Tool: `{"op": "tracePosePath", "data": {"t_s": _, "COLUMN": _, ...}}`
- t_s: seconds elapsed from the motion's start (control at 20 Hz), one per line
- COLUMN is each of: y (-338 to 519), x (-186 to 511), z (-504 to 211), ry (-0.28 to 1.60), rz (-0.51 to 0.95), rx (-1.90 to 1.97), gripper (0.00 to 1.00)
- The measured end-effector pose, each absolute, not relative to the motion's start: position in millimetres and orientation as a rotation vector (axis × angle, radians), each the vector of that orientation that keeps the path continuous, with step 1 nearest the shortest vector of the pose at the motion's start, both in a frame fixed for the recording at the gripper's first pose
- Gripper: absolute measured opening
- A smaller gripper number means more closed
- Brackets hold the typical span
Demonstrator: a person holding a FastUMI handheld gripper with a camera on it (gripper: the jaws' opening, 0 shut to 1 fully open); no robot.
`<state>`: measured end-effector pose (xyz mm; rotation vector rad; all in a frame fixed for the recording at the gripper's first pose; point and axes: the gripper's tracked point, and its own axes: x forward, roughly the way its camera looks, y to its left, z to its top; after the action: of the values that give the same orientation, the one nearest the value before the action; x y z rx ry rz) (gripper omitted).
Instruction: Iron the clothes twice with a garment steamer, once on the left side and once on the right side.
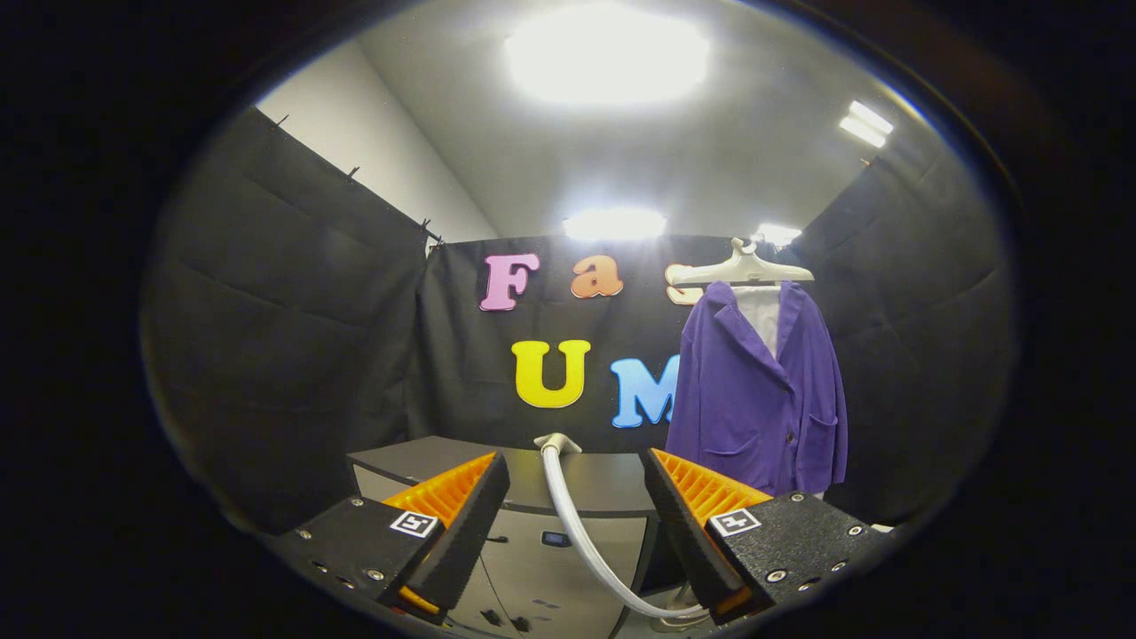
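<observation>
On the left a black cloth wall (293,337) hangs in loose folds, pinned along its top edge against a pale wall that rises behind it. Moving right, a dark tabletop (461,461) stands against the far cloth, with a grey cabinet front (550,568) below it. The gripper (577,519) is held low and near, its two fingers spread wide with nothing between the pads; the left finger (453,524) and the right one both point toward the far wall. In the gap between them a white hose (577,532) curves up from low on the right to the steamer head (556,442), which sits at the table's near edge, just ahead of the fingers and not touched by either. Farther right, beyond the right finger, a purple jacket (754,390) hangs on a pale hanger (741,268) against the far cloth, open at the collar over something white. It hangs straight and well apart from the steamer head. Overhead, bright ceiling lights (608,53) glare down on the booth.
</observation>
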<state>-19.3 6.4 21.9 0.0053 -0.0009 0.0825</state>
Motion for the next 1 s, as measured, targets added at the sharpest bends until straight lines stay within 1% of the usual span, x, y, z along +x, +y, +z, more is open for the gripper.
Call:
{"op": "tracePosePath", "data": {"t_s": 0.3, "y": 13, "x": -17, "z": 39, "ry": 0.042, "rz": 0.122, "rx": 0.066, "gripper": 0.95}}
{"op": "tracePosePath", "data": {"t_s": 0.55, "y": -15, "x": 3, "z": 54, "ry": 0.104, "rz": 0.051, "rx": 0.122, "gripper": 0.95}}
{"op": "tracePosePath", "data": {"t_s": 0.7, "y": -21, "x": 20, "z": 62, "ry": 0.112, "rz": 0.059, "rx": 0.147, "gripper": 0.94}}
{"op": "tracePosePath", "data": {"t_s": 0.8, "y": -28, "x": 35, "z": 66, "ry": 0.125, "rz": 0.046, "rx": 0.149, "gripper": 0.93}}
{"op": "tracePosePath", "data": {"t_s": 1.0, "y": -33, "x": 77, "z": 69, "ry": 0.145, "rz": -0.023, "rx": 0.097, "gripper": 0.93}}
